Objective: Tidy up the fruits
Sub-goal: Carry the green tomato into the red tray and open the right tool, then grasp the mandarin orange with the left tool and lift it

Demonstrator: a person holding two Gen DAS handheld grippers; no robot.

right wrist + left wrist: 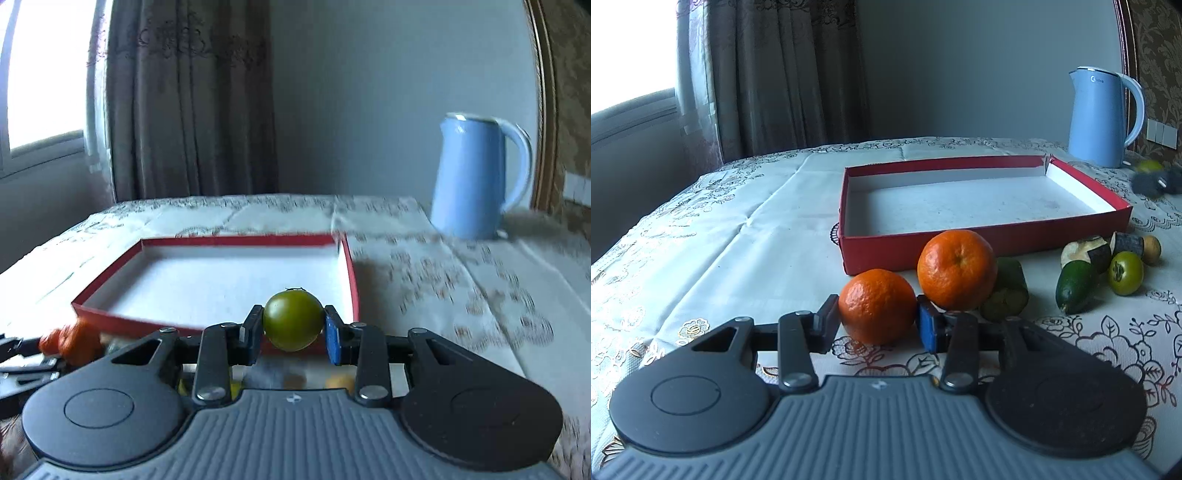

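Observation:
In the left wrist view my left gripper (878, 319) is shut on a near orange (877, 306) resting on the tablecloth. A second orange (956, 268) sits just behind it, in front of the empty red box (990, 242). Green fruits (1075, 285) and cut pieces (1006, 293) lie to the right. In the right wrist view my right gripper (293, 328) is shut on a green round fruit (293, 319), held above the near right corner of the red box (110, 317). The right gripper also shows blurred at the far right of the left wrist view (1156, 179).
A blue kettle (1102, 116) stands at the back right of the table, also seen in the right wrist view (476, 177). A flowered tablecloth (738, 229) covers the table. Curtains and a window are behind on the left.

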